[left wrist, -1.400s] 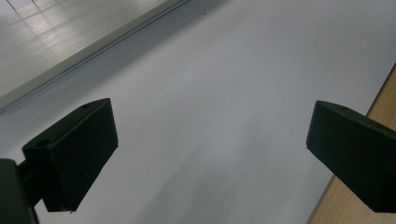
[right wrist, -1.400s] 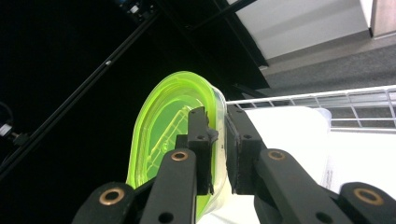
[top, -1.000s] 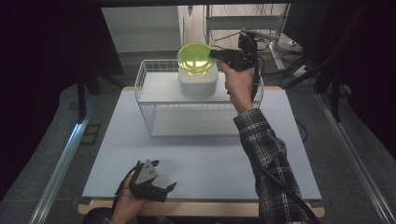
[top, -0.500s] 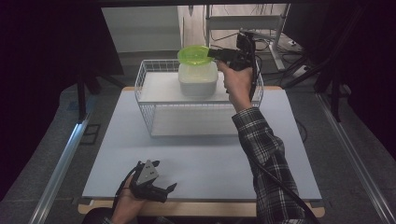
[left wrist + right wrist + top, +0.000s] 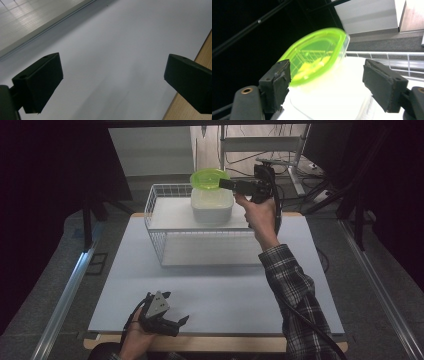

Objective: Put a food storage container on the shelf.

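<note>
A white wire basket is seen at the far middle of the bench, which is covered by a pale grey mat. A white container is set on the basket's raised top, toward the far right. A green lid is tilted over the container, its far-left side raised and its near edge resting on the rim, as seen in the right gripper view.

The right gripper is held up at the far right, level with the lid, pointed left at the lid's right edge. In its own view the right gripper has its jaws spread wide, with the lid and container between and beyond them; neither pad is seen touching the lid. The right hand is wrapped around the handle, and a plaid sleeve runs down to the near right edge.

The left gripper is rested at the near left edge of the bench, held in the left hand, pointed right. In its own view the left gripper has its jaws wide apart over bare mat, nothing between them; a strip of the wooden bench edge is visible at the right.
</note>
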`<action>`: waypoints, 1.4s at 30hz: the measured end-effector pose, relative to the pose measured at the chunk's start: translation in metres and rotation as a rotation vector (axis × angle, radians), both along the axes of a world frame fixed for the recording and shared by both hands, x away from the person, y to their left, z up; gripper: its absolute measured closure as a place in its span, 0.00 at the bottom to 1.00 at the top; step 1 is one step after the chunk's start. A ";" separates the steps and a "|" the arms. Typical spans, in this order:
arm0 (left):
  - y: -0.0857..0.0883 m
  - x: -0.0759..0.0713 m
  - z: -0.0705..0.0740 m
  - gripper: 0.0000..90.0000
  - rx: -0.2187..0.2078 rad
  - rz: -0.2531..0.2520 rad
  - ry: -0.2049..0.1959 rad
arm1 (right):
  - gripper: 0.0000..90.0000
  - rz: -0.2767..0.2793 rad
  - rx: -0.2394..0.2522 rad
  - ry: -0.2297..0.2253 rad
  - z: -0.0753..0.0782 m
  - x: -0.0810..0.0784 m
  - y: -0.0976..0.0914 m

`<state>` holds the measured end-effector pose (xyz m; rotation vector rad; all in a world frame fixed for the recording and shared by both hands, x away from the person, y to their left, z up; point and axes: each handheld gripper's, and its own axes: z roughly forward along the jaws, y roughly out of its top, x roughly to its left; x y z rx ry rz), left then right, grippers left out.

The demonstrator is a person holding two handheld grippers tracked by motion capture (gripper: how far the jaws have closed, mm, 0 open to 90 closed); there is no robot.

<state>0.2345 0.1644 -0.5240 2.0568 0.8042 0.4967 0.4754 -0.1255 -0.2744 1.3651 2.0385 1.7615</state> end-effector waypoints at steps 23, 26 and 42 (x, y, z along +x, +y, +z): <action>0.001 0.000 0.000 0.01 -0.024 0.003 0.002 | 0.13 0.079 -0.129 -0.109 -0.026 -0.054 -0.016; 0.001 0.000 0.000 0.01 -0.033 -0.008 0.000 | 0.12 0.087 -0.142 -0.115 -0.030 -0.059 -0.017; 0.006 0.002 0.000 0.02 -0.094 -0.003 0.016 | 0.05 0.142 -0.281 -0.192 -0.062 -0.087 -0.016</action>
